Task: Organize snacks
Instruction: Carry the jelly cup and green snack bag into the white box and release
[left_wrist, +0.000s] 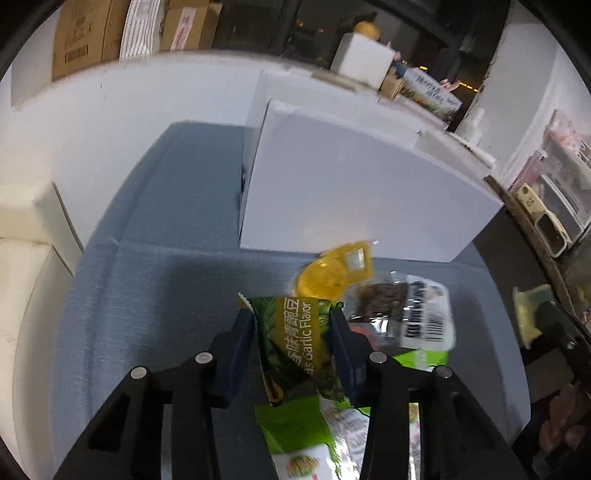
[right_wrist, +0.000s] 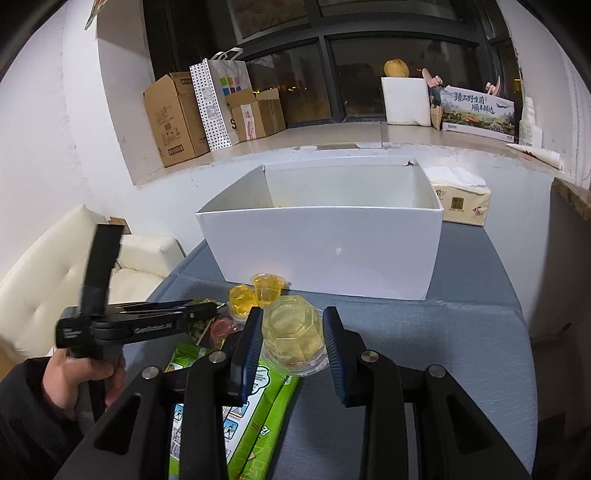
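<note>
The tabletop (right_wrist: 461, 332) wears a matt blue-grey woven cloth, and the open box (right_wrist: 325, 251) near its far edge is smooth white card. The garlic green pea packet (left_wrist: 295, 332) is glossy crinkled foil, the jelly cup (right_wrist: 293, 338) clear shiny plastic; each tool has matt black plastic arms, blue ribbed pads (right_wrist: 251, 350) and bright metal pins.

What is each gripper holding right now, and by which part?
The left gripper pinches a green pea packet across its middle; the right gripper grips a clear jelly cup by its sides.
</note>
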